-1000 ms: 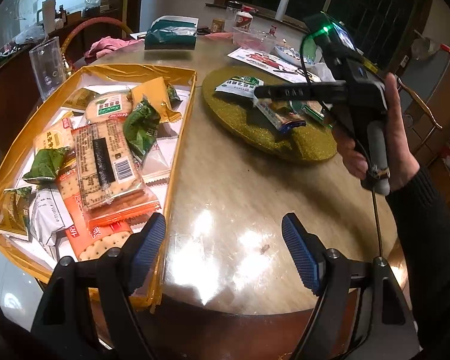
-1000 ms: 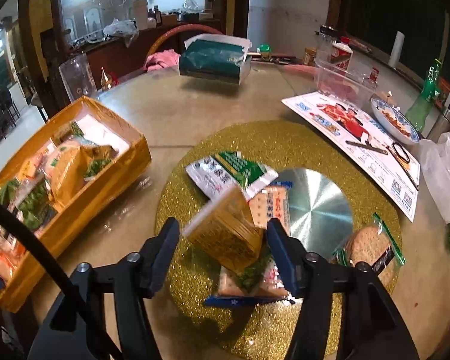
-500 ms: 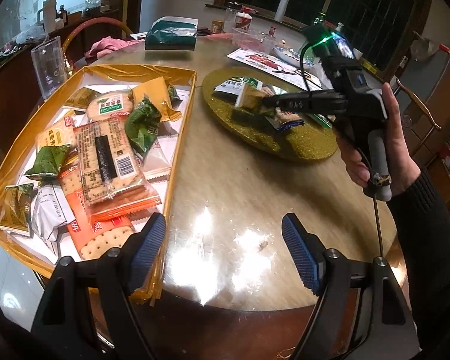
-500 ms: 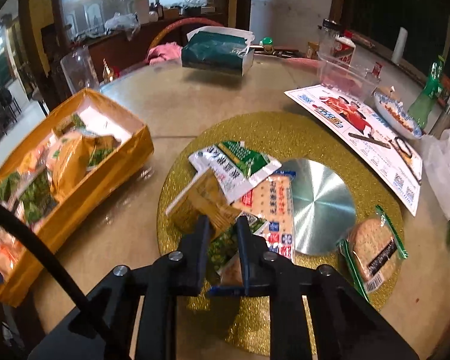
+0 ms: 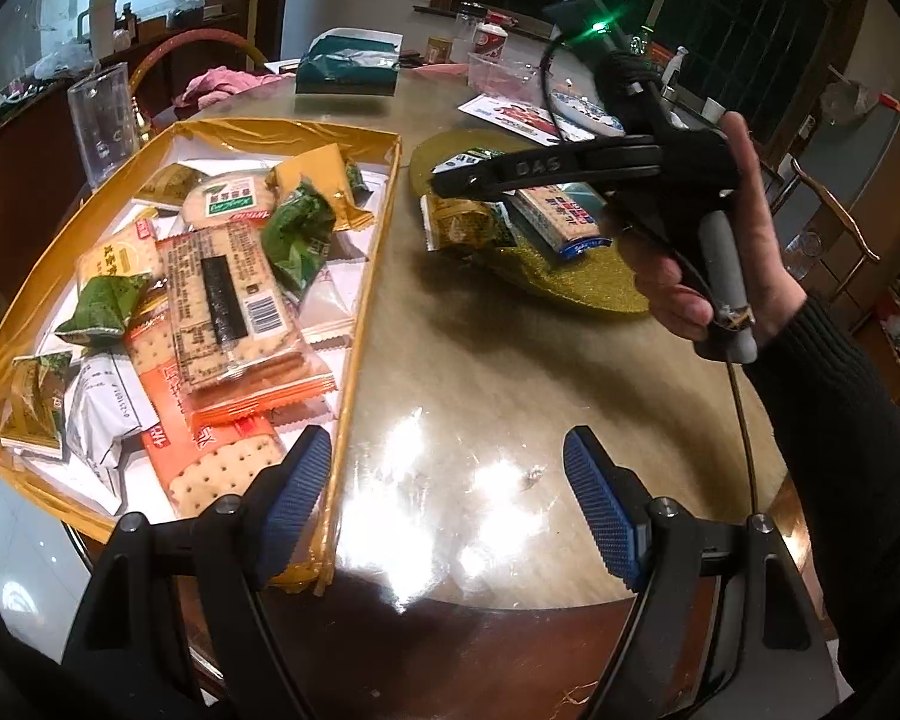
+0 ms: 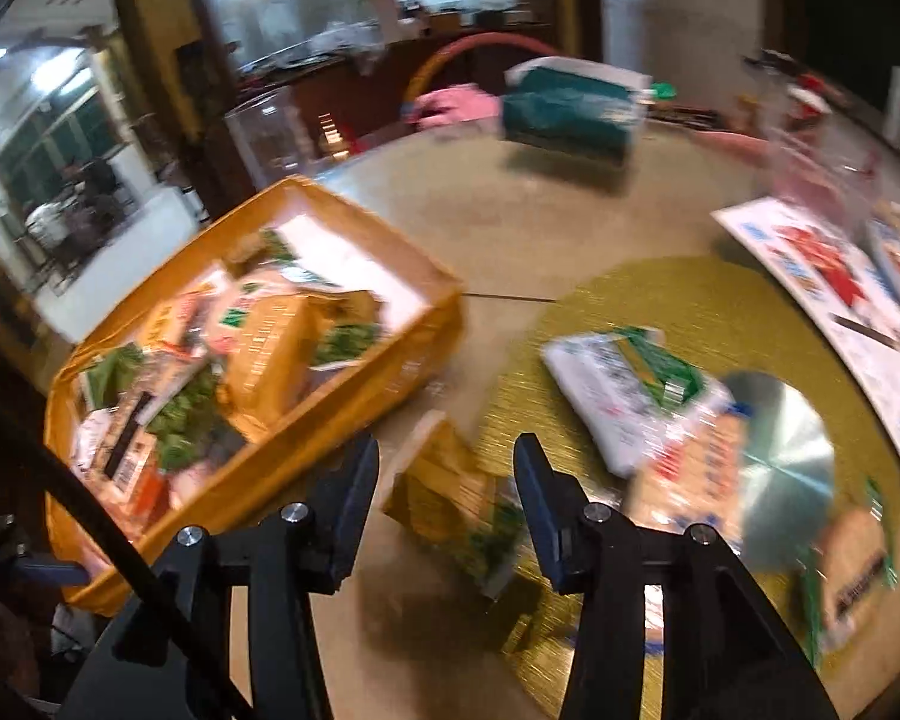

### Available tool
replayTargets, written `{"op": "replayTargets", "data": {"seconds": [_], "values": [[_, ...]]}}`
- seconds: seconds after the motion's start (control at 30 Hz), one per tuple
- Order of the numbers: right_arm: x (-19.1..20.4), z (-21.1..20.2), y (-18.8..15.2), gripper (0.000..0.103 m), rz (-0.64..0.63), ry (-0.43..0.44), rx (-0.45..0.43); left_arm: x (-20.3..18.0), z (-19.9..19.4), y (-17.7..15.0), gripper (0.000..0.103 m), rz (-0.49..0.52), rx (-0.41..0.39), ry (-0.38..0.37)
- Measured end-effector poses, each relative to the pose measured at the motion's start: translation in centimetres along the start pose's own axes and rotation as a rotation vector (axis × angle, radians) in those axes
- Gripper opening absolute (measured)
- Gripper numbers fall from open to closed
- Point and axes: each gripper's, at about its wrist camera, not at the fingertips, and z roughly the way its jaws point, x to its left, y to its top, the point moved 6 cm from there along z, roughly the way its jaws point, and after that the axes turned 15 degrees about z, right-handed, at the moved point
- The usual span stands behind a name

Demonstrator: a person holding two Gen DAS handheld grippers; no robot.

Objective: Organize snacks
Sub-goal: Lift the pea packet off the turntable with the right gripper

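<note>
A yellow box (image 5: 378,228) (image 6: 402,372) on the round table holds several snack packets. My right gripper (image 6: 447,480) (image 5: 444,183) has its fingers apart around a yellow-green snack packet (image 6: 450,498) (image 5: 459,225), which hangs between them at the near-left edge of the gold turntable (image 6: 660,294) (image 5: 570,276). More packets lie on the turntable: a white-green packet (image 6: 618,384) and a cracker pack (image 5: 561,216). My left gripper (image 5: 447,495) is open and empty, low over the table beside the box's near right corner.
A green tissue box (image 5: 348,66) (image 6: 570,108), a clear pitcher (image 5: 102,114), a pink cloth (image 5: 222,87), a flyer (image 6: 840,294) and dishes stand at the back of the table. The right wrist view is motion-blurred.
My right gripper closed on the yellow-green packet, carried it left off the pile toward the box, and its fingers have now spread apart again. My left gripper stayed still.
</note>
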Motion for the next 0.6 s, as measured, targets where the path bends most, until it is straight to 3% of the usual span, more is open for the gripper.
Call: {"op": "replayTargets", "data": {"seconds": [0.17,0.47,0.6], "values": [[-0.7,0.8,-2.5,0.047,0.037,0.008,0.064,0.2,-0.1,-0.1,0.080,-0.009,-0.004,-0.009],[0.0,-0.7,-6.3,0.047,0.053,0.000,0.055,0.3,-0.3,-0.4,0.080,-0.016,0.000,-0.002],[-0.8,-2.0,-8.5,0.041,0.086,-0.093,0.032,-0.3,-0.4,-0.5,0.080,-0.001,0.010,0.005]]}}
